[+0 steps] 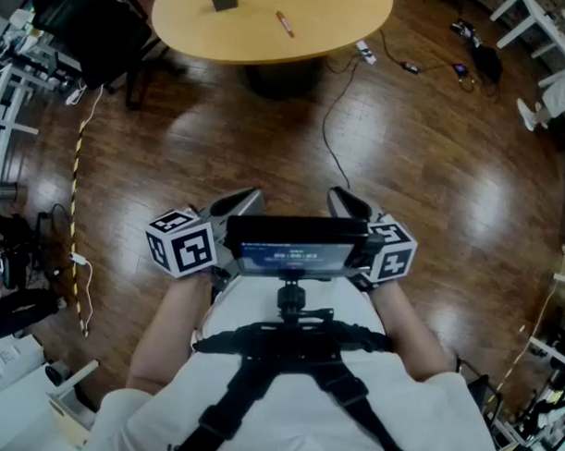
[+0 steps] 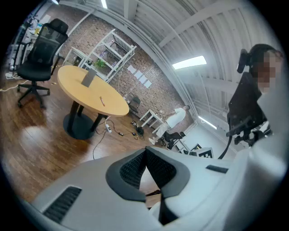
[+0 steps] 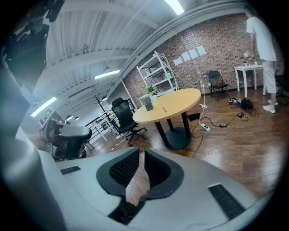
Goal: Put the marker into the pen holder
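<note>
Marker (image 1: 284, 24) on round table (image 1: 335, 15)

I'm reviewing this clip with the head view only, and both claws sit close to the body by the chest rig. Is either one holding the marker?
Observer: No. The left claw has its jaw tips together, with nothing between them.
Operator: And the right one?
Observer: The right claw shows a narrow gap, with only floor visible through it.
Operator: Anyone else in the room?
Observer: Yes, a person in white stands at a small white table by the brick wall.
</note>
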Demonstrator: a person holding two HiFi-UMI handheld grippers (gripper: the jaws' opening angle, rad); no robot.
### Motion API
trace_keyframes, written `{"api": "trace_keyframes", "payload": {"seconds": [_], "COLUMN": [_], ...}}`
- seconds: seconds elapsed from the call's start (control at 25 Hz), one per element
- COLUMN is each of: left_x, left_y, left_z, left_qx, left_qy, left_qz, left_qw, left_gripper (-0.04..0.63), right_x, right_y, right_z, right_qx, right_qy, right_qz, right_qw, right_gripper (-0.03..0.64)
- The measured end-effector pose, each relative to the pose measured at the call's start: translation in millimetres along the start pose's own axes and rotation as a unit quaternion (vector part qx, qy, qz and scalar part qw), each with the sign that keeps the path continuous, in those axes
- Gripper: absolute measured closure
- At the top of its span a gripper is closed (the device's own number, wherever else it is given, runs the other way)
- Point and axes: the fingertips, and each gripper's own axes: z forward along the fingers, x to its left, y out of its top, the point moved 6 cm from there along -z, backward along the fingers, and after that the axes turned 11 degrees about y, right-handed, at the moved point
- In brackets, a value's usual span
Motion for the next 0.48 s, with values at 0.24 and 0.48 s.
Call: {"api": "trace_keyframes", "payload": {"seconds": [0.24,0.48], "left_x": [4.9,4.0], "left_y": [13.2,12.2], "left_z": [-6.9,-10.5], "left_qx": [-0.035,-0.032], "left_qy": [0.029,0.038], "left_qz": [-0.010,-0.014], "left_qw": [0.9989,0.9986], "left_gripper": [0.598,0.598], "right_x": [-10.8,-10.7], "right_y": [4.1,4.7], "right_z": [-8.8,0.2], "right_qx": [-0.001,0.008], "right_qy": [-0.004,0.008], "right_qz": [0.005,0.007], "right_qw": [1.000,1.000], "right_gripper": [0.572,0.572]}}
